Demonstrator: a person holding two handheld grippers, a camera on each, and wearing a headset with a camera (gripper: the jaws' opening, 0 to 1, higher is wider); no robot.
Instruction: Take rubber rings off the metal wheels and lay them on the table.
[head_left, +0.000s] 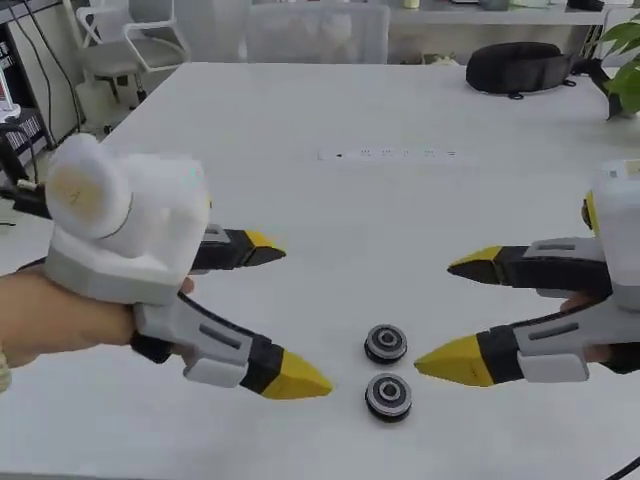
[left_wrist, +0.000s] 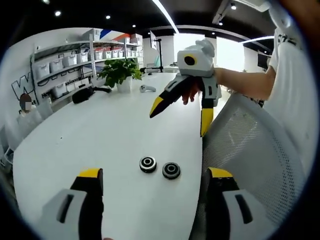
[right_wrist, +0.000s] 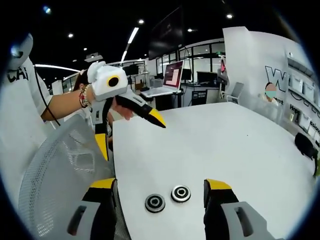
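Hovering over the white table (head_left: 300, 150), the left gripper (head_left: 292, 312) and right gripper (head_left: 440, 315) both gape wide and carry nothing, while two metal wheels (head_left: 386, 343), their black rubber rings (head_left: 369, 397) not yet removed, lie just beside each other near the table's front edge. A careless nudge could likely send a wheel off that edge, and a ring pulled without the wheel pinned may lift the whole wheel. A wall sign (right_wrist: 280, 75) beyond the table begins with a large W; nothing else reads clearly.
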